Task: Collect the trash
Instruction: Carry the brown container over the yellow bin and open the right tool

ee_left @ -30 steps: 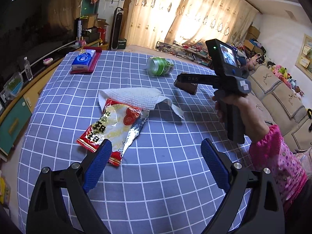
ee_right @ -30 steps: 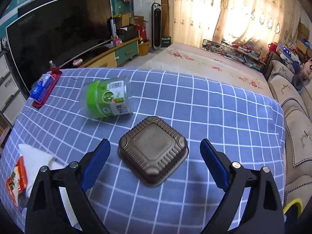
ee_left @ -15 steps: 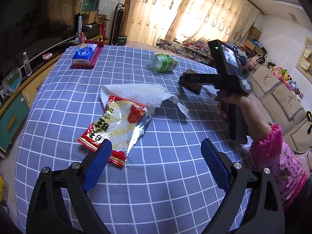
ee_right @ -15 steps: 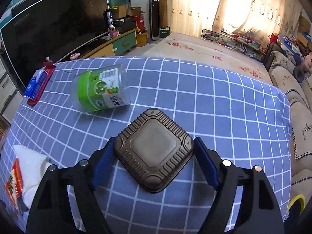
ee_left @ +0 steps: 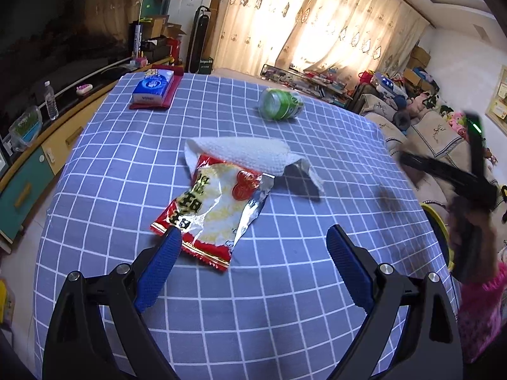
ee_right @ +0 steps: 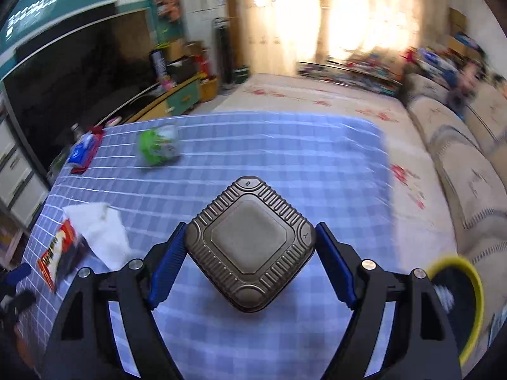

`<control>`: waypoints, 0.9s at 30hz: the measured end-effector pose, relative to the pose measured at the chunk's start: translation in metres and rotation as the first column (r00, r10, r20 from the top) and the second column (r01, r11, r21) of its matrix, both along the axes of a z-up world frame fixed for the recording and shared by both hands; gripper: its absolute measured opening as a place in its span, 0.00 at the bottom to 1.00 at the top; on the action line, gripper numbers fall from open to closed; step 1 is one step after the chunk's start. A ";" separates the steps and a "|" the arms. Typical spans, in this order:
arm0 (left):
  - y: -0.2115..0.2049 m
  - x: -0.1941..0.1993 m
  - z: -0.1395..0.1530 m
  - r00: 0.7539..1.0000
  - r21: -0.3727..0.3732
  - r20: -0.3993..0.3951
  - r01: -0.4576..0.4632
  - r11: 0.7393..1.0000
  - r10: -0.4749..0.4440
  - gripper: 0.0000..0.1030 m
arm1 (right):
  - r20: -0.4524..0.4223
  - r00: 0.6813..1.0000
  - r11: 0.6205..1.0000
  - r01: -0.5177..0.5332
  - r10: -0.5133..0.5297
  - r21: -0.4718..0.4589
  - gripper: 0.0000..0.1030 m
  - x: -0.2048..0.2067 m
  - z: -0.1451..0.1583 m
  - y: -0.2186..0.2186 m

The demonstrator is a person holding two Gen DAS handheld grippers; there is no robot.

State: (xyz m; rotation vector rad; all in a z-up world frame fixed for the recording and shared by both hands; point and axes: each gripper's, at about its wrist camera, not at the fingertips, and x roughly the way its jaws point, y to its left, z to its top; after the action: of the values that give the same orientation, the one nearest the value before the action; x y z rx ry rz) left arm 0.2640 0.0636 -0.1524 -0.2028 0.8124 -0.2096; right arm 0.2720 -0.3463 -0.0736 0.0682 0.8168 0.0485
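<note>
My right gripper (ee_right: 250, 264) is shut on a dark brown square tray (ee_right: 250, 247) and holds it above the blue checked tablecloth (ee_right: 285, 164), near the table's right side. My left gripper (ee_left: 253, 262) is open and empty, just short of a red and silver snack wrapper (ee_left: 215, 209). A white paper towel (ee_left: 247, 152) lies partly under the wrapper's far end. A green plastic cup (ee_left: 280, 104) lies on its side farther back. In the right wrist view the wrapper (ee_right: 57, 253), the towel (ee_right: 101, 231) and the cup (ee_right: 158, 147) show blurred at left.
A blue tissue pack (ee_left: 153, 87) on a red holder sits at the table's far left. A bin with a yellow rim (ee_right: 459, 300) stands off the table's right edge. A sofa (ee_right: 459, 164) lies right, a TV cabinet (ee_left: 38, 158) left.
My right gripper closed on the brown tray, lifted it and swung it right toward the table's edge, blurring the view. My left gripper edged closer to the wrapper.
</note>
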 end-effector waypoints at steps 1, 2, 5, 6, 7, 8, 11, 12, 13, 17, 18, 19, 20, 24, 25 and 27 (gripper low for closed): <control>0.000 0.001 -0.001 1.000 0.006 -0.003 -0.002 1.000 0.002 0.89 | -0.003 0.999 0.999 0.038 -0.038 -0.003 0.74 -0.008 -0.002 -0.013; 0.000 0.002 -0.002 1.000 0.011 -0.005 -0.004 1.000 0.004 0.89 | -0.008 0.994 0.994 0.105 -0.105 -0.020 0.74 -0.021 -0.005 -0.035; -0.002 0.005 -0.004 1.000 0.022 -0.006 -0.008 1.000 0.008 0.89 | -0.023 0.974 0.973 0.226 -0.227 -0.047 0.74 -0.042 -0.015 -0.077; -0.004 0.005 -0.004 1.000 0.027 -0.005 -0.009 1.000 0.009 0.89 | -0.036 0.959 0.959 0.280 -0.282 -0.043 0.74 -0.050 -0.021 -0.099; -0.006 0.006 -0.005 1.000 0.028 -0.006 -0.010 1.000 0.010 0.89 | -0.045 0.949 0.950 0.309 -0.311 -0.047 0.74 -0.054 -0.025 -0.110; -0.007 0.005 -0.005 1.000 0.028 -0.008 -0.009 1.000 0.009 0.89 | -0.053 0.938 0.939 0.341 -0.343 -0.054 0.74 -0.058 -0.029 -0.123; -0.014 0.008 -0.006 1.000 0.028 -0.015 -0.001 1.000 0.002 0.89 | -0.074 0.904 0.907 0.419 -0.422 -0.053 0.74 -0.070 -0.045 -0.160; -0.017 0.008 -0.006 1.000 0.031 -0.016 0.001 1.000 -0.001 0.89 | -0.083 0.896 0.900 0.433 -0.436 -0.051 0.74 -0.071 -0.050 -0.166; -0.020 0.009 -0.007 1.000 0.036 -0.018 0.004 0.999 -0.003 0.89 | -0.091 0.888 0.893 0.448 -0.450 -0.046 0.74 -0.073 -0.056 -0.176; -0.028 0.011 -0.008 1.000 0.062 -0.025 0.013 0.998 -0.012 0.89 | -0.133 0.866 0.876 0.480 -0.481 -0.042 0.76 -0.072 -0.078 -0.195; -0.029 0.011 -0.009 1.000 0.066 -0.028 0.015 0.998 -0.013 0.89 | -0.137 0.863 0.873 0.486 -0.487 -0.043 0.77 -0.074 -0.081 -0.199; -0.029 0.012 -0.010 0.999 0.068 -0.032 0.017 0.998 -0.015 0.89 | -0.134 0.860 0.870 0.491 -0.492 -0.044 0.81 -0.073 -0.083 -0.201; -0.029 0.013 -0.010 0.999 0.070 -0.034 0.020 0.997 -0.017 0.89 | -0.126 0.858 0.867 0.497 -0.498 -0.044 0.83 -0.074 -0.084 -0.202; -0.024 0.018 -0.012 0.999 0.082 -0.042 0.012 0.997 -0.008 0.89 | -0.091 0.856 0.860 0.507 -0.510 -0.049 0.85 -0.078 -0.080 -0.202; -0.023 0.019 -0.013 0.999 0.084 -0.044 0.013 0.996 -0.010 0.89 | -0.084 0.854 0.858 0.511 -0.514 -0.055 0.85 -0.080 -0.078 -0.202; -0.019 0.022 -0.014 0.999 0.098 -0.045 0.015 0.995 -0.010 0.89 | -0.078 0.855 0.859 0.510 -0.512 -0.049 0.85 -0.083 -0.075 -0.200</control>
State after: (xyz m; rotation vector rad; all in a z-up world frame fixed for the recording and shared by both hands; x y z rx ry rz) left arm 0.2864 0.0443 -0.1667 -0.1100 0.8666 -0.1770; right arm 0.1894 -0.5466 -0.1485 0.2639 0.8660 -0.4745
